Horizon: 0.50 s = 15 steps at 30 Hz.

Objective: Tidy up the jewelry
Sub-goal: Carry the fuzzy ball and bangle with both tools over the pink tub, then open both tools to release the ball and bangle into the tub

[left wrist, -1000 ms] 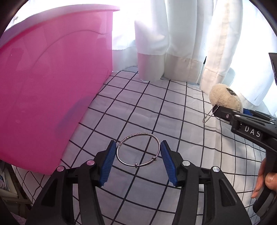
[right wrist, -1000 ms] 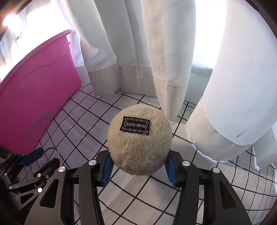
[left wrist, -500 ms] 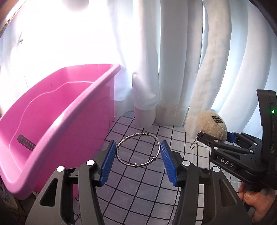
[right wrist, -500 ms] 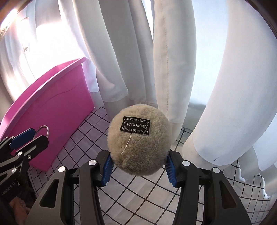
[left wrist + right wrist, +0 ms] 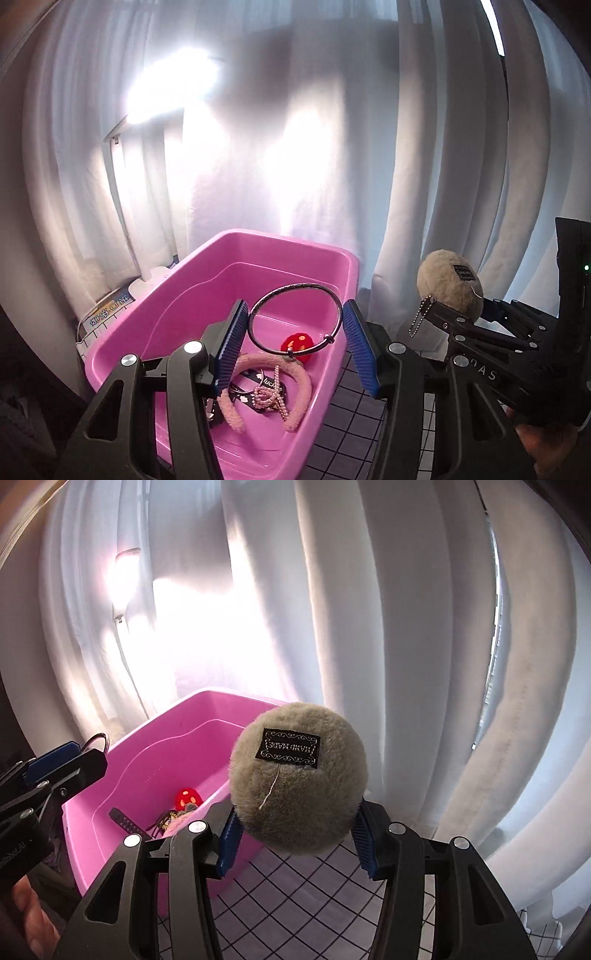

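White curtains (image 5: 443, 184) hung behind a grid-patterned cloth (image 5: 295, 897); the left gripper (image 5: 295, 341) pinched a silver bangle (image 5: 295, 317) above the pink bin (image 5: 162, 295), presumably for dropping; to its right, the right gripper (image 5: 295, 840) squeezed a beige pompom keychain (image 5: 298, 786), apparently awaiting its turn.

Left gripper (image 5: 295, 343): raised, fingers pointing forward, blue pads (image 5: 232, 345) set apart and pressed on either side of a thin ring. Right gripper (image 5: 297, 834): to the right of the left one, about level with it, pads (image 5: 229, 840) squeezed against a round plush ball. A bare hand (image 5: 31, 919) grips the left handle from below.
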Available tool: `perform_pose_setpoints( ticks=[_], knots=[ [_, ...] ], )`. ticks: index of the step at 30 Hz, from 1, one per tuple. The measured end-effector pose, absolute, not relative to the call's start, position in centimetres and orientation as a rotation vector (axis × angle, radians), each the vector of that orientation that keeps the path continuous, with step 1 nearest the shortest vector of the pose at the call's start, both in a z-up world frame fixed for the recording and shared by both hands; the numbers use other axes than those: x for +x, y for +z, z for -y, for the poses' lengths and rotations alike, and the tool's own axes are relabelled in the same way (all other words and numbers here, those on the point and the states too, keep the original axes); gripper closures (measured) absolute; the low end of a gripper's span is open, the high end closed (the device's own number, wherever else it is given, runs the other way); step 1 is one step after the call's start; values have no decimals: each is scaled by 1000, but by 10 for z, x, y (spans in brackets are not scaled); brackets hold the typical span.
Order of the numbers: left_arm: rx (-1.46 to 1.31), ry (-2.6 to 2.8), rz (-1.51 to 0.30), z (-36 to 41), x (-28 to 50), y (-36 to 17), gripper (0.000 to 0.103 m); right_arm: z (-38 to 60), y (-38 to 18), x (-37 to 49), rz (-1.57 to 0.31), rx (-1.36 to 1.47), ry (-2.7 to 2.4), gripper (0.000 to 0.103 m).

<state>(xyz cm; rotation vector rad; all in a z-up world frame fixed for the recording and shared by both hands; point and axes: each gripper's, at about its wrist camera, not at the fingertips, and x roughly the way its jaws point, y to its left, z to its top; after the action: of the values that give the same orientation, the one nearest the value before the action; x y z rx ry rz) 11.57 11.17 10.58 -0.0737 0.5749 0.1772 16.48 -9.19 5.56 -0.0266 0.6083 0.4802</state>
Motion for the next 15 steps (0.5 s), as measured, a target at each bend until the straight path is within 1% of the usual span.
perform_pose_setpoints(
  ticks=[6,13,15],
  knots=[
    [-100,290,-636,-180,120,101,51,15,67,174,-629,-63,598,54],
    [-169,342,-791,-223,136,70,51,-46,47,194,-773,-113,626,53],
    [-189,337,-820,-229,138,64,50,-56,38,199,-818,-140,609,51]
  ],
)
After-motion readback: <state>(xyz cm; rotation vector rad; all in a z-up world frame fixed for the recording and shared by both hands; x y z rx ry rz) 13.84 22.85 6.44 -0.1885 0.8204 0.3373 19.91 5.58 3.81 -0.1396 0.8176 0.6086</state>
